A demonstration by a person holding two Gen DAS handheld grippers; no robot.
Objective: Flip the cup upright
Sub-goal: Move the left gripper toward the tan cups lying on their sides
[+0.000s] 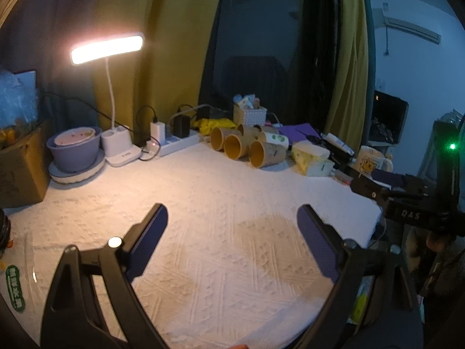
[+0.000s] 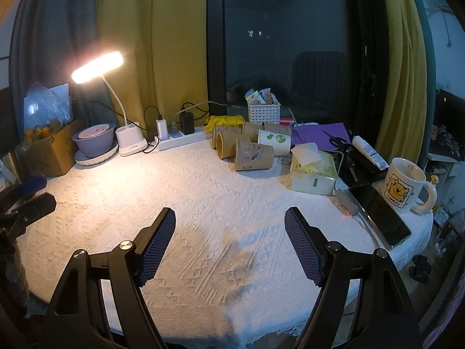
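Several brown paper cups lie on their sides in a cluster at the back of the white tablecloth; the nearest brown cup [image 1: 266, 154] [image 2: 254, 155] has its mouth toward the left. A white paper cup [image 2: 274, 141] with a green print lies among them. My left gripper [image 1: 232, 224] is open and empty, low over the cloth, well short of the cups. My right gripper [image 2: 229, 226] is open and empty too, also over bare cloth in front of the cups. The right gripper's body [image 1: 407, 200] shows at the right of the left wrist view.
A lit desk lamp [image 2: 97, 65], a purple bowl [image 2: 94, 141] and a power strip [image 2: 183, 141] stand at the back left. A tissue pack [image 2: 314, 171], a phone [image 2: 377, 213] and a bear mug [image 2: 404, 186] sit at the right. A white basket [image 2: 263, 110] stands behind the cups.
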